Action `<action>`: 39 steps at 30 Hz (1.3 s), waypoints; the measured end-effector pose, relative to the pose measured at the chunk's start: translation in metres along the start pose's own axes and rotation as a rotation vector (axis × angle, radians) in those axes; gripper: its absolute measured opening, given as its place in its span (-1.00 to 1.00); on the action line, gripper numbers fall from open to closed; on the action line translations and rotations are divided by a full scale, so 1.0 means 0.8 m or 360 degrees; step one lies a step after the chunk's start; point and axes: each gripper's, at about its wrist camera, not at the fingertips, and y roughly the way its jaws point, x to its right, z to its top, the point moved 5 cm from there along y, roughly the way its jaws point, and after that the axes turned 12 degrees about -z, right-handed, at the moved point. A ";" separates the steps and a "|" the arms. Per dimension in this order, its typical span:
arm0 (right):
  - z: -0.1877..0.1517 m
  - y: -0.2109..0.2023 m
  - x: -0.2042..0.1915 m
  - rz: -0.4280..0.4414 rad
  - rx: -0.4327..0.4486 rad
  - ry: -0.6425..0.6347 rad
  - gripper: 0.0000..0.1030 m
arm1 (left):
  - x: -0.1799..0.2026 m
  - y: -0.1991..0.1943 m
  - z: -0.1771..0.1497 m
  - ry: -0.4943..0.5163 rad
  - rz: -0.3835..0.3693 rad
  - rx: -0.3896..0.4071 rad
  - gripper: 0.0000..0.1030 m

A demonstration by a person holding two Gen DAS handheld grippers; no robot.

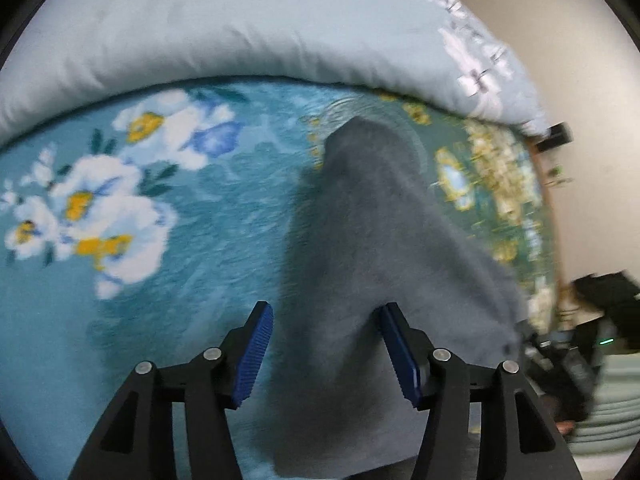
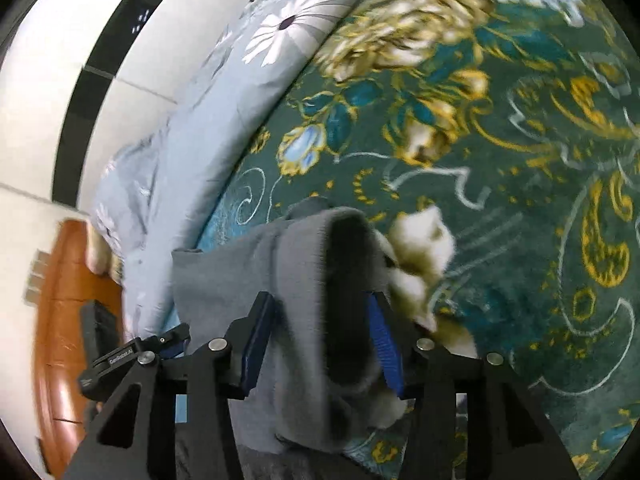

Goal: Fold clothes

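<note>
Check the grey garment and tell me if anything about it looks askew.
The grey garment is bunched, not flat: in the right wrist view it bulges between the wide-apart fingers of the right claw, its cuff gaping open. In the left wrist view it lies diagonally across the floral blanket between the open left claw fingers.

A fuzzy grey garment [image 1: 360, 240] lay bunched on the bed, its dark opening [image 2: 348, 280] facing up.

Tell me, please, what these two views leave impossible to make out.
- Left wrist view: the grey garment runs off the bottom edge, so its type stays unclear.
- Right wrist view: the left tool is mostly covered by the right tool's frame.
- Both: motion blur smears the floral blanket.
</note>
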 end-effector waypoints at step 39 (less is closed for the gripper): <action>-0.017 -0.142 -0.393 0.0538 0.0099 -0.0783 -0.46 | 0.086 -0.421 -0.041 0.0206 -0.0228 0.0834 -0.76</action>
